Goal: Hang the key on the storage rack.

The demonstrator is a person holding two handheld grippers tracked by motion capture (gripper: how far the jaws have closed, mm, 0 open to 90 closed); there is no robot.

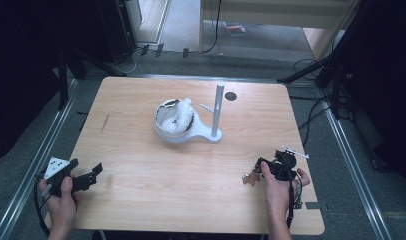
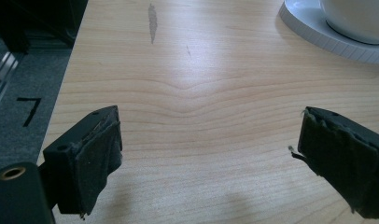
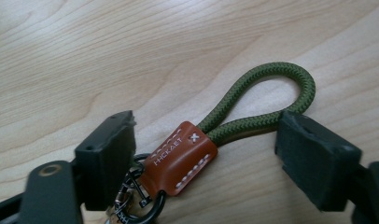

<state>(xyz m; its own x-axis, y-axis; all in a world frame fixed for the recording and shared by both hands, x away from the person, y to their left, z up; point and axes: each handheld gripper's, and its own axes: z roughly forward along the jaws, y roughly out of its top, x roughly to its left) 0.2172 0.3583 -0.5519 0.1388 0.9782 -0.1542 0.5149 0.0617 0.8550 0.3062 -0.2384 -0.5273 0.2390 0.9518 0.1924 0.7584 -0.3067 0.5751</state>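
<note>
Straddling keychain strap [image 3: 187,156] on table [image 3: 85,56], right gripper [image 3: 206,154] jaws apart, pads not pressing; green cord loop [image 3: 271,93] touches one jaw. Strap lies near table's front right edge. Left gripper [image 2: 208,154] released, jaws wide over bare wood. Farther off, white bowl stand [image 1: 183,127] mid-table.

Braided cord loop [image 3: 267,100], stitched leather tab [image 3: 180,158]

The pale wooden tabletop [image 1: 141,150] carried a white stand [image 1: 191,134] near its middle, post upright, bowl at its left. A dark disc [image 1: 231,96] lay beyond it. A keychain [image 1: 250,178] lay flat near the right front corner.
</note>
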